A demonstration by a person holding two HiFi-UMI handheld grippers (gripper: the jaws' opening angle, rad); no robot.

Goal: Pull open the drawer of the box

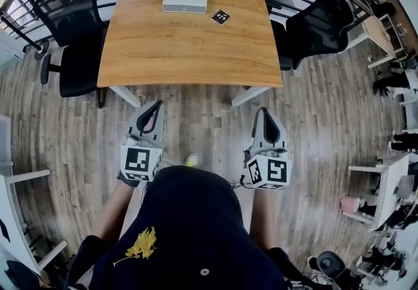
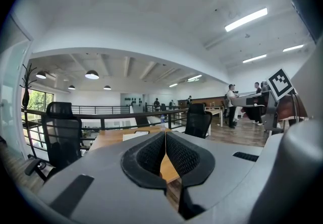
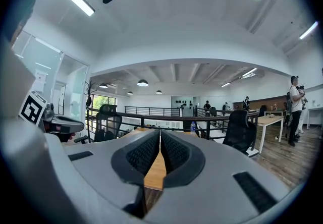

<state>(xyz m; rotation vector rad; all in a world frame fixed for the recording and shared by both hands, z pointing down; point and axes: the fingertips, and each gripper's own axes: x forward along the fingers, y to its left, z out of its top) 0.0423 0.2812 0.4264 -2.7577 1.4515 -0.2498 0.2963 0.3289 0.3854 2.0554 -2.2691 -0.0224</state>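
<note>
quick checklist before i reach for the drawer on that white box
1. White box in sight on the table: ok, at the far side.
2. Drawer handle located: cannot tell, none shows from above.
3. Left gripper empty: ok, jaws shut on nothing.
4. Right gripper empty: ok, also shut.
5. Jaws open to grab: not ok.
6. Grippers near the box: not ok, both short of the table's near edge.

Looked steeply down from head; looked level along left claw (image 1: 155,106) and right claw (image 1: 263,111); shared counter (image 1: 189,47) ahead.
</note>
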